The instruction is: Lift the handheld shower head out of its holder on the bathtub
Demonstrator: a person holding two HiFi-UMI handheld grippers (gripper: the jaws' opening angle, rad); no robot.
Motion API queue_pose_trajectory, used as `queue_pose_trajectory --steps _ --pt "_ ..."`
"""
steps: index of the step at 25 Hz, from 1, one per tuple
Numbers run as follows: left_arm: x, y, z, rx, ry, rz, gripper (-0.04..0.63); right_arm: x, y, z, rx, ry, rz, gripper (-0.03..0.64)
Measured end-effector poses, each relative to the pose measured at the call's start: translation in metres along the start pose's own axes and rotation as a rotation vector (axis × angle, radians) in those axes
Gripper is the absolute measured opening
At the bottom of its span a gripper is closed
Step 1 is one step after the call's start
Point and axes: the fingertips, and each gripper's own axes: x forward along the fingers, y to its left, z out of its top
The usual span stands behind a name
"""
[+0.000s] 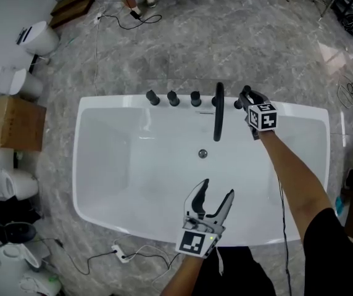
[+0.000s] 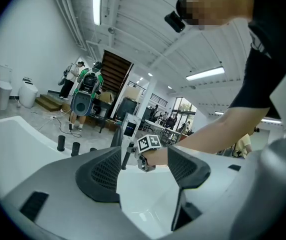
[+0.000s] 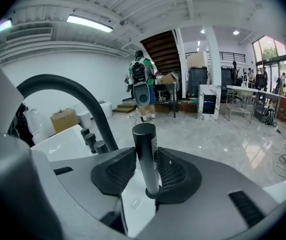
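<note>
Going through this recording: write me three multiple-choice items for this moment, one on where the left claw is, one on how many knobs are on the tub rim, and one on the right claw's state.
1. Where is the left claw?
A. Over the basin of the bathtub
B. Resting on its far rim
C. Beyond the tub altogether

2. In the head view, how many dark knobs stand on the rim left of the faucet?
A. One
B. Three
C. Five

3. The right claw is:
A. Wide open with nothing in it
B. Closed on the shower head
C. Closed on a knob

Answers:
1 A: it hangs above the white basin, by the near rim.
2 B: three stand in a row there.
3 B: its pads press both sides of the upright dark cylinder.
</note>
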Motion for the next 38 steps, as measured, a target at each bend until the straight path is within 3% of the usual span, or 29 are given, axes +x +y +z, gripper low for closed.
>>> queue_pose_trajectory --steps 6,11,19,38 --pt "-0.007 0.008 -0.006 -0.016 0.015 0.023 0.27 -0.001 -0.002 -0.001 0.023 0.007 -0.009 0.12" --pt "-0.013 0.005 -0.002 0.004 0.018 0.006 0.268 -0.007 0.002 -0.006 -0.028 0.068 0.014 0.117" --pt "-0.025 -0.005 0.031 0.037 -0.001 -0.002 0.268 -0.033 0.012 0.026 -0.066 0.064 0.008 0.115" --pt "-0.097 -0.058 0.126 0.149 -0.07 -0.074 0.268 -0.173 0.049 0.2 -0.088 -0.097 -0.037 0.112"
